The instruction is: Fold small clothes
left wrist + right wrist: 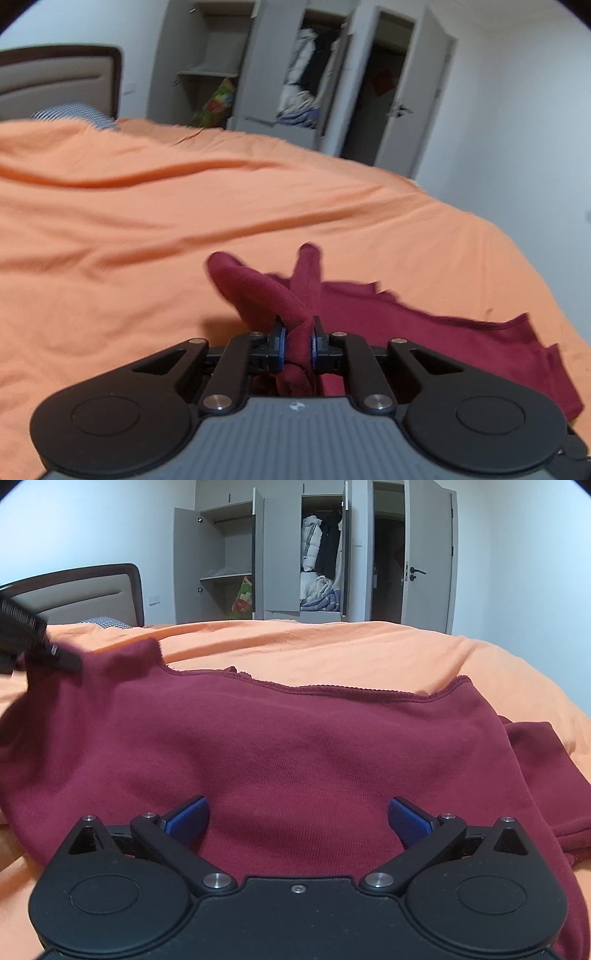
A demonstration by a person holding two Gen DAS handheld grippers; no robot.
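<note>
A dark red garment (288,746) lies spread on the orange bed sheet (332,650). In the left wrist view my left gripper (298,345) is shut on a bunched fold of that garment (424,332), which loops up above the fingers and trails off to the right. In the right wrist view the left gripper (55,657) shows blurred at the far left, lifting the garment's corner. My right gripper (298,821) stands open low over the middle of the garment, its blue pads (188,821) wide apart with nothing between them.
The orange sheet (184,221) covers the whole bed. A padded headboard (85,594) and a patterned pillow (105,622) sit at the far left. Behind the bed stands a grey wardrobe (280,554) with open doors and hanging clothes, beside a dark doorway (388,554).
</note>
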